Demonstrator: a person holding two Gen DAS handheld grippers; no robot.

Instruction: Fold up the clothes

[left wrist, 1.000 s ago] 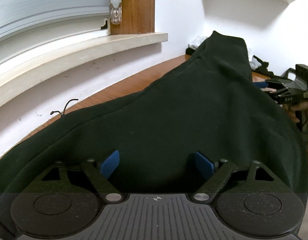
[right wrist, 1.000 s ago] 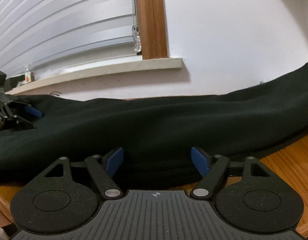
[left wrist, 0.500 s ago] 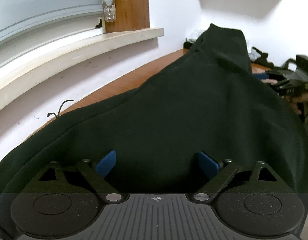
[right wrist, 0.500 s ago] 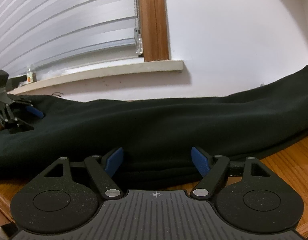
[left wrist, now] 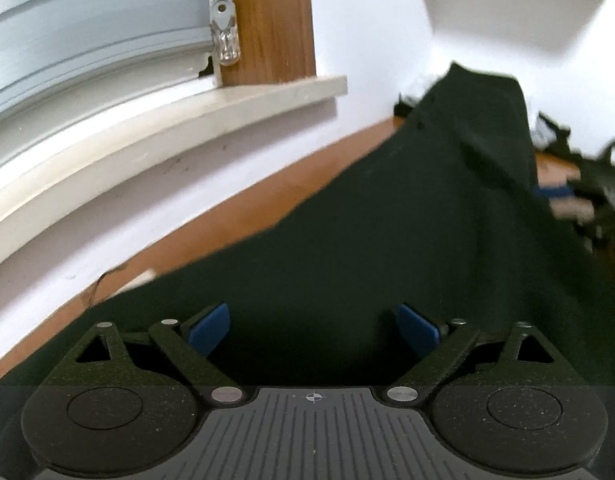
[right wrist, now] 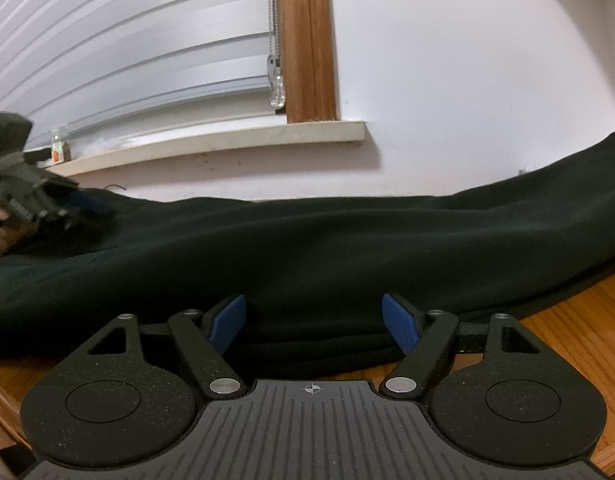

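Your left gripper (left wrist: 313, 330) has just been opening its jaws; they stand wide over the dark garment (left wrist: 387, 240), pads clear of the cloth. Your right gripper (right wrist: 313, 322) holds its jaws apart around the garment's folded edge lying on the wooden worktop (right wrist: 567, 332), below the windowsill (right wrist: 227, 140).

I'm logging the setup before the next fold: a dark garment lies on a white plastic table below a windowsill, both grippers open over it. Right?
Not quite: the table is brown wood, not white plastic, as the right wrist view shows. The dark garment does lie below the windowsill, with the left gripper and right gripper open.
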